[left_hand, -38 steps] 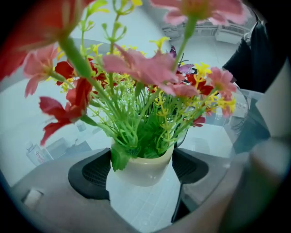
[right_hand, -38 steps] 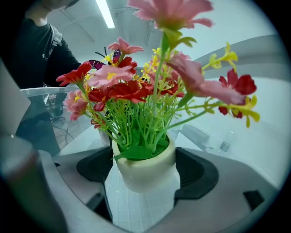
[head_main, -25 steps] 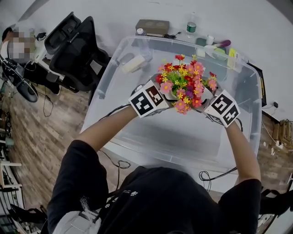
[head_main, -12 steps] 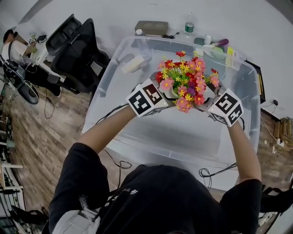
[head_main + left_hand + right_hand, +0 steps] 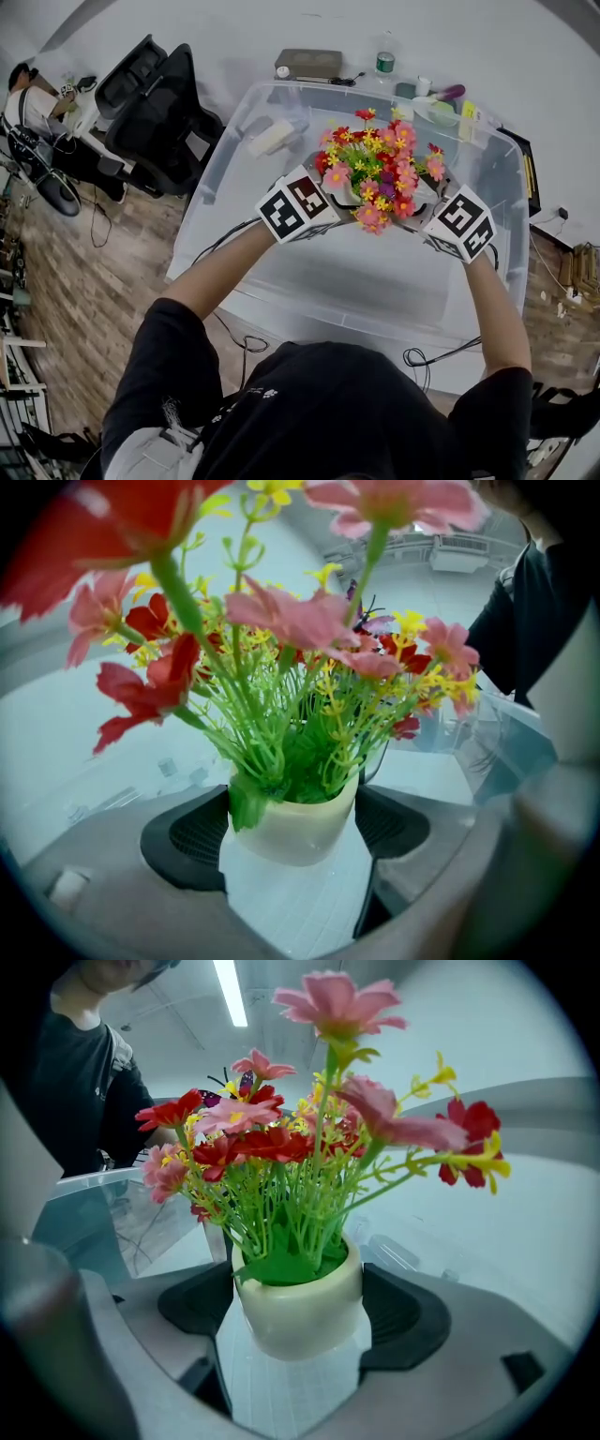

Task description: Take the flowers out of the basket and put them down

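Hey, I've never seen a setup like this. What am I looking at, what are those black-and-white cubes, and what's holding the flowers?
No robot here: a person holds a two-jaw gripper in each hand, and the marker cubes are parts of those grippers. The overhead picture comes from a camera on the person's head, looking down. The other two come from cameras riding on each gripper, looking along its jaws. There, the left gripper and the right gripper each clamp one cream pot of red, pink and yellow flowers, gripping it from opposite sides. Beneath is a large clear plastic bin, with a black office chair on the floor beside it.
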